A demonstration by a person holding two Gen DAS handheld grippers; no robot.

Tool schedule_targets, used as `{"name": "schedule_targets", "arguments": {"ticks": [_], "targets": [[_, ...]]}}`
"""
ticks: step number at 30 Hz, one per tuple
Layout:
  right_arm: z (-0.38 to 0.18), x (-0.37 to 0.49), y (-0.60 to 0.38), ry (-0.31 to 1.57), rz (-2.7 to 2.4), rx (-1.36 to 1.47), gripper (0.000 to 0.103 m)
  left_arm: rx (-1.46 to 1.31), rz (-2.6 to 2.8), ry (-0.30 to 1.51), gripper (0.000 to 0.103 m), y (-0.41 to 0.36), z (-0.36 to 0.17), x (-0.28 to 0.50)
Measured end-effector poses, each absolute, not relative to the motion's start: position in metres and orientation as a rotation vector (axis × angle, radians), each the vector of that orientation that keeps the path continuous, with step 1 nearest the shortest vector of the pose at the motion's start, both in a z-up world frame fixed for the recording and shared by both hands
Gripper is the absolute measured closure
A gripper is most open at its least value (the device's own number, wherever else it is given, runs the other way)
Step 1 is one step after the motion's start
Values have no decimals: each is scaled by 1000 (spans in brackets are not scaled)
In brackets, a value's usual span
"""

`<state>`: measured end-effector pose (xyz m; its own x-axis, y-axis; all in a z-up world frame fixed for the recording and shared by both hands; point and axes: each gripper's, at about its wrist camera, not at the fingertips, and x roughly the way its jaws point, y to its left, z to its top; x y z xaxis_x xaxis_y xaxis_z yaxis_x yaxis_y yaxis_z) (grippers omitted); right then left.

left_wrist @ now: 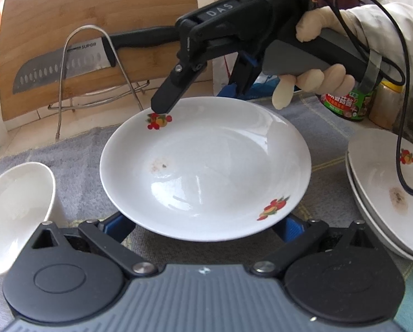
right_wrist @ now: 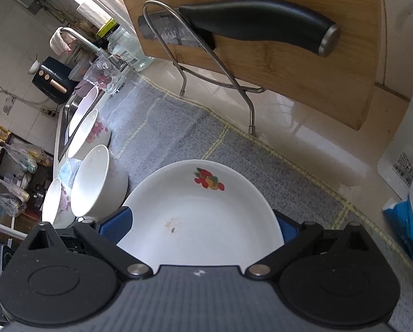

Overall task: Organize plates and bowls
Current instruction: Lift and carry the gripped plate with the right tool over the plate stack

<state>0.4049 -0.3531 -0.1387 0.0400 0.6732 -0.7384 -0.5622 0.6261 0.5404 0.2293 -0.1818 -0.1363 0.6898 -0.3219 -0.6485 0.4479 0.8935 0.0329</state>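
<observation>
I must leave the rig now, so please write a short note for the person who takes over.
Left gripper: open, fingers on either side of the plate's near rim.
Right gripper: open, at the far rim. Neither clearly grips.
The plate is mid-mat; two more are in a stack to its right, and the bowls stand apart to its left.
Done: two plates stacked.
Left: probably add this plate to the stack, then gather the bowls.
</observation>
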Motion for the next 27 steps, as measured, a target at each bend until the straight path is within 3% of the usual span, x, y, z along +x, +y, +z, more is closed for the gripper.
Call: {"name": "schedule_targets", "arguments": {"ticks": [27], "targets": [[-80,314,-374,1080,885,168,0,298,-534,656,1,-176,-80,169]]}}
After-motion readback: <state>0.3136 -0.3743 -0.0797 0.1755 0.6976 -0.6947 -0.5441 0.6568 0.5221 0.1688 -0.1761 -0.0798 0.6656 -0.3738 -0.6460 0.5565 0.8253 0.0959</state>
